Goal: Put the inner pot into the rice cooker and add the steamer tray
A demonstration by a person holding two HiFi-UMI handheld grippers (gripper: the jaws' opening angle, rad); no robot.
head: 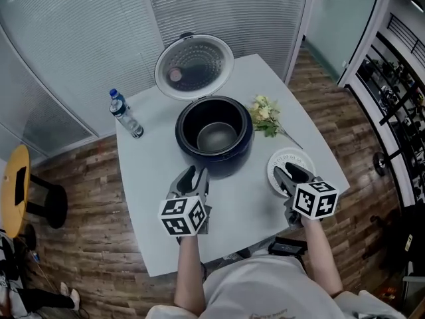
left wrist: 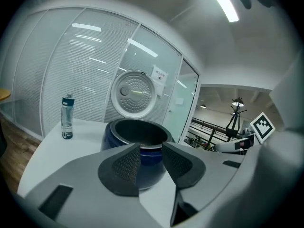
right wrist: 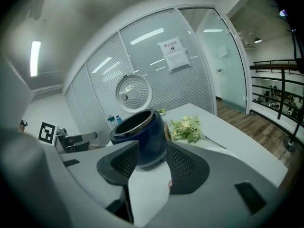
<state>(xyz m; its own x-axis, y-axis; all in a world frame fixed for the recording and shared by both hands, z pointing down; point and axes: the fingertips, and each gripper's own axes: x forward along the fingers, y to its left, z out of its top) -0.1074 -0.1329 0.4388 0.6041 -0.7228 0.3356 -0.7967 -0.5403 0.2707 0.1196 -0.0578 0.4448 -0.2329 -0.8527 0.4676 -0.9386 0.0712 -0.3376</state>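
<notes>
I judge the inner pot (head: 216,137) already seated in the open rice cooker (head: 214,153). The steamer tray (head: 295,157) is not yet added. It lies on the tabletop (head: 153,198) at the cooker's four o'clock, beneath my right gripper (head: 283,173). That one and the left gripper (head: 196,173) are both released, empty.

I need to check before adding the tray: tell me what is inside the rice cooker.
Inside the rice cooker sits a dark inner pot with a bare grey bottom; nothing lies in it. Its near wall is hidden behind the rim.
</notes>
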